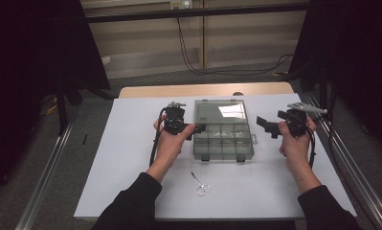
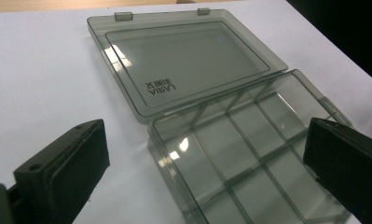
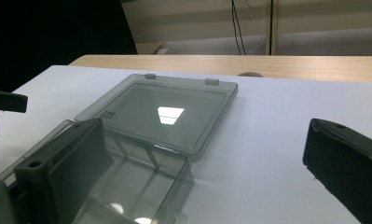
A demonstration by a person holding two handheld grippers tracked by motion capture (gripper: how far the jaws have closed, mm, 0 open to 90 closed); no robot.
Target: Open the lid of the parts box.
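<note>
The box (image 1: 223, 135) lies open on the tabletop (image 1: 131, 143), lid (image 1: 220, 112) flat behind it. The left gripper (image 1: 194, 129) hovers at the box's left edge, the right gripper (image 1: 267, 127) right of it; both gape wide, holding nothing. Scissors (image 1: 199, 184) lie in front of the box.

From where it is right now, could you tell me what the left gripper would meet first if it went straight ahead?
Probably the compartment tray of the open clear box: the left gripper, jaws wide apart, points at it, with the flat lid beyond.
</note>
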